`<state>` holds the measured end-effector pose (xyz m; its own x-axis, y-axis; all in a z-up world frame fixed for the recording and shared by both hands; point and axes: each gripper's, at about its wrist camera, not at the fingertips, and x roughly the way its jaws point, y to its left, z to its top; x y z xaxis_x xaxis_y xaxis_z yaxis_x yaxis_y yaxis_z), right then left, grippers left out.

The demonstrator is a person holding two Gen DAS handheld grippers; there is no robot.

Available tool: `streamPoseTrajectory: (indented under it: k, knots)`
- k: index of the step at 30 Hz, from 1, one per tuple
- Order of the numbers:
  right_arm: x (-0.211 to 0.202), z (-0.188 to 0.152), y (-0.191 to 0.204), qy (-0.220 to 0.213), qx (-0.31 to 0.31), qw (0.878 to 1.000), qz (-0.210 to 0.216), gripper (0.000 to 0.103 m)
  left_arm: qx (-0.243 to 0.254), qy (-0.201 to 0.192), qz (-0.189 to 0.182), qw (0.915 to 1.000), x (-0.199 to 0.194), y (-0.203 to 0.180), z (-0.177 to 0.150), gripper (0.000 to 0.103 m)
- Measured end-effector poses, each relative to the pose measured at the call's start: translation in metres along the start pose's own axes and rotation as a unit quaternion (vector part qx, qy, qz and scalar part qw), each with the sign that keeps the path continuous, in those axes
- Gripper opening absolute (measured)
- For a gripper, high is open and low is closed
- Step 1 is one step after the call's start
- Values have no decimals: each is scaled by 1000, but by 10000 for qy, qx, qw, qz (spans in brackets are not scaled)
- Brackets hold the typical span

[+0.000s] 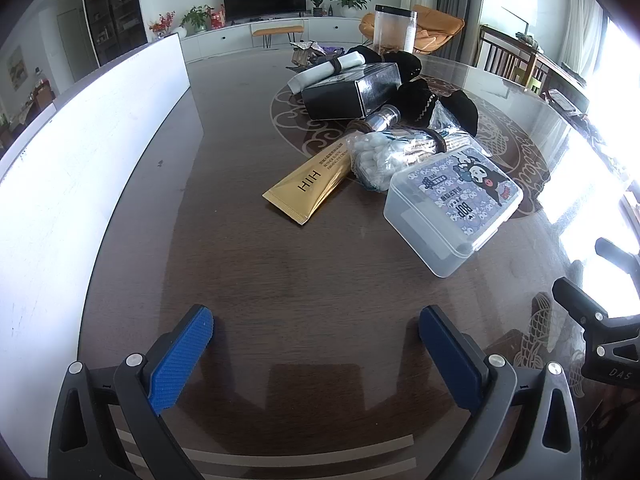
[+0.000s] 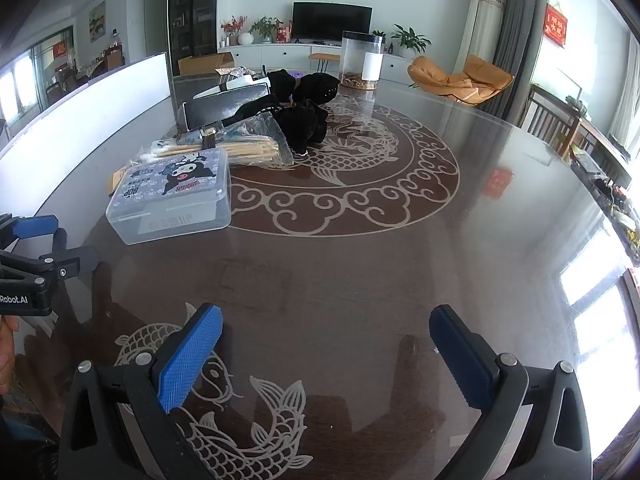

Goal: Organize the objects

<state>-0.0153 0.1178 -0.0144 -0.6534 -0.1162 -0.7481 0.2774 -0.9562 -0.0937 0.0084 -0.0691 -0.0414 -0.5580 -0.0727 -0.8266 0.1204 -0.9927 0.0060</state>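
Left tongs [image 1: 316,328] spread wide, nothing between the blue pads, low over the dark glossy surface [image 1: 248,264]. Ahead and to the right: clear plastic box [image 1: 452,204] with a cartoon label, nearest of the clutter, well apart from the tongs. Just left of it, gold tube [image 1: 310,184]; touching both, bag of cotton swabs [image 1: 380,156]. Farther off, black box [image 1: 348,92] and black cloth [image 1: 440,100].

Right tongs [image 2: 326,332] likewise wide and empty, above the fish pattern [image 2: 256,420]. Plastic box far-left of them, well apart.
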Motion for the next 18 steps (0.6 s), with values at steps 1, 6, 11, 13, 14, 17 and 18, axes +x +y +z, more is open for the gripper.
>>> streamPoseTrajectory:
  k: [1, 6, 11, 13, 14, 17, 18]
  knots:
    - [0, 0, 0, 1, -5, 10000, -5, 103, -7, -3, 4, 10000, 0, 0, 0, 103]
    - [2, 0, 1, 12, -20, 10000, -9, 103, -46, 11, 25, 10000, 0, 0, 0, 103]
    - [2, 0, 1, 17, -20, 10000, -4, 103, -39, 32, 20, 10000, 0, 0, 1, 103]
    - [2, 0, 1, 18, -16, 10000, 3, 103, 22, -22, -16, 10000, -1, 0, -1, 103]
    - [2, -1, 1, 18, -11, 10000, 11, 103, 64, -25, -47, 10000, -1, 0, -2, 103]
    - [4, -1, 0, 30, 17, 10000, 41, 103, 147, 63, -104, 9998, -2, -1, -3, 103]
    - [4, 0, 0, 34, 25, 10000, 46, 103, 154, 85, -111, 9998, -2, -1, -3, 103]
